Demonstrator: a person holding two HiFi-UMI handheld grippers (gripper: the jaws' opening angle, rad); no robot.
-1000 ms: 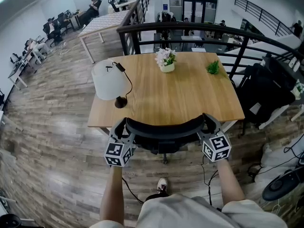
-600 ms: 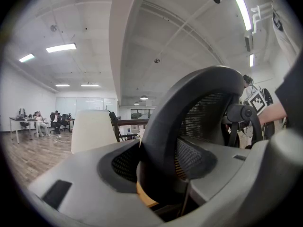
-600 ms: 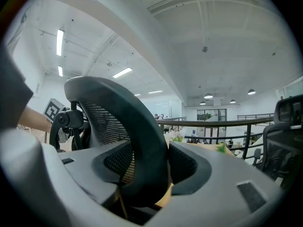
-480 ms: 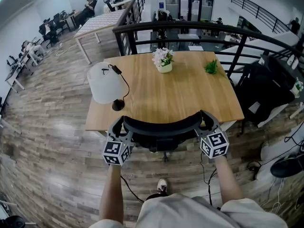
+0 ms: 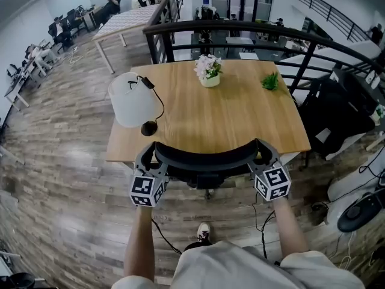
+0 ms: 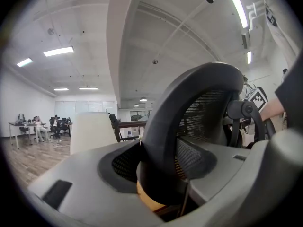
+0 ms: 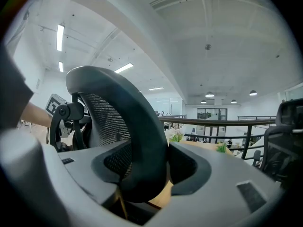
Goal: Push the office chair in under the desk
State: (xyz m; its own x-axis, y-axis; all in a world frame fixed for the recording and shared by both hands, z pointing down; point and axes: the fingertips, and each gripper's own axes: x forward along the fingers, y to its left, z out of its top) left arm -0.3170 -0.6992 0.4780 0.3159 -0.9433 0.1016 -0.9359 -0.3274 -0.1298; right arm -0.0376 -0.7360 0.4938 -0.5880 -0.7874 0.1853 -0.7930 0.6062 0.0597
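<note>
Left gripper, right gripper: both clamped.

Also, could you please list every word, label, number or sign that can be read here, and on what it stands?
No text can be read in any view.
Left gripper and right gripper, jaws shut on the office chair: their cubes show only black-and-white square patterns, no letters.
Small blue sign far in the background: too small to read.
</note>
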